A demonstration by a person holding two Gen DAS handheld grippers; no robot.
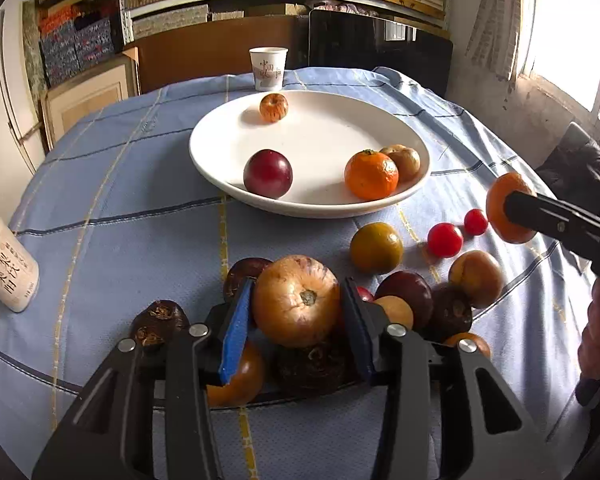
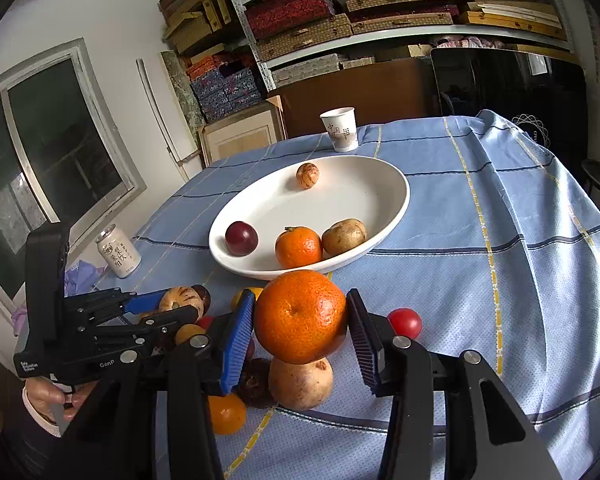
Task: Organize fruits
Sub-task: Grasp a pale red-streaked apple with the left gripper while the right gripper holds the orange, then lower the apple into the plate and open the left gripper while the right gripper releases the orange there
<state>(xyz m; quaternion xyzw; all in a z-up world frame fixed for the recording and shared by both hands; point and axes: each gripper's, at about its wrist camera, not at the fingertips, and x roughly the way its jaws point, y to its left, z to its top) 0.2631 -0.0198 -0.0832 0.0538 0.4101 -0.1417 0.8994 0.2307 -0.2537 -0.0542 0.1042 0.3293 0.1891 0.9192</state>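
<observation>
A striped apple (image 1: 296,300) sits clamped between the left gripper's (image 1: 298,312) pads, above the fruit pile (image 1: 412,300) in front of the plate (image 1: 220,160). To its right, the right gripper (image 2: 300,320) grasps a tangerine (image 2: 300,316), raised near the plate's front rim. The plate holds four fruits.

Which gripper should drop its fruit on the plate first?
Probably the right gripper: its tangerine hangs just short of the plate rim. The left gripper, holding a striped fruit, sits farther back over the pile.
</observation>
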